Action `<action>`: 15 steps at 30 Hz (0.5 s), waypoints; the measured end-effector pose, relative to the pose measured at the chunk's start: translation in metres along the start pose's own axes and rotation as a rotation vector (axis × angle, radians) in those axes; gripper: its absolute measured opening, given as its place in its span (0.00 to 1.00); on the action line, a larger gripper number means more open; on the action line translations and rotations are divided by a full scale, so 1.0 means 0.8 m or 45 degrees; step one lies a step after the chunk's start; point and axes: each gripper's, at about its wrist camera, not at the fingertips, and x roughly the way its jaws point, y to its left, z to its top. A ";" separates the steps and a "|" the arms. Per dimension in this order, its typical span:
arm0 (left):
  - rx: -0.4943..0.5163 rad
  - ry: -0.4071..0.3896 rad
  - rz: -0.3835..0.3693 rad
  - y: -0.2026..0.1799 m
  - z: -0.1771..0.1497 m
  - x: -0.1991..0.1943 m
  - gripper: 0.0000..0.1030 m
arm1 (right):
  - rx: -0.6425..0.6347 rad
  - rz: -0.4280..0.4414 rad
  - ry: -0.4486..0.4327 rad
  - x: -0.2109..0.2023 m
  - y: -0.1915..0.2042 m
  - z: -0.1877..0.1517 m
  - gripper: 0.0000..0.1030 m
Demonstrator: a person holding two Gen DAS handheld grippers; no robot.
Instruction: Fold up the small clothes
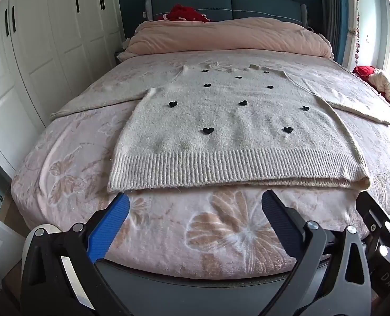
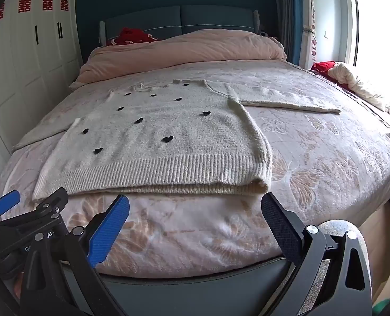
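Observation:
A cream knit sweater (image 1: pixel 232 121) with small black hearts lies flat, face up, on the bed, its ribbed hem (image 1: pixel 234 166) toward me and both sleeves spread out sideways. It also shows in the right wrist view (image 2: pixel 168 137). My left gripper (image 1: pixel 195 205) is open and empty, hovering just short of the hem near its left half. My right gripper (image 2: pixel 195 208) is open and empty, just short of the hem's right corner (image 2: pixel 258 184). The left gripper's fingers (image 2: pixel 8 202) show at the left edge of the right wrist view.
The bed has a pink butterfly blanket (image 1: pixel 221 231) and a dark foot edge (image 1: pixel 195 287) below the grippers. A rolled pink duvet (image 1: pixel 229 36) lies at the head. White wardrobes (image 1: pixel 37 52) stand left. Red and cream cloth (image 2: pixel 347 76) lies by the window.

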 end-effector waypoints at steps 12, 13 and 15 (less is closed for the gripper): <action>0.003 -0.022 0.003 0.001 0.007 -0.014 0.95 | 0.013 0.029 0.005 -0.010 0.003 0.007 0.95; 0.002 -0.027 -0.001 0.001 0.004 -0.014 0.95 | 0.005 0.031 0.004 -0.007 0.004 0.001 0.95; 0.004 -0.030 0.002 0.002 0.004 -0.014 0.95 | 0.007 0.034 0.006 -0.008 0.004 0.001 0.95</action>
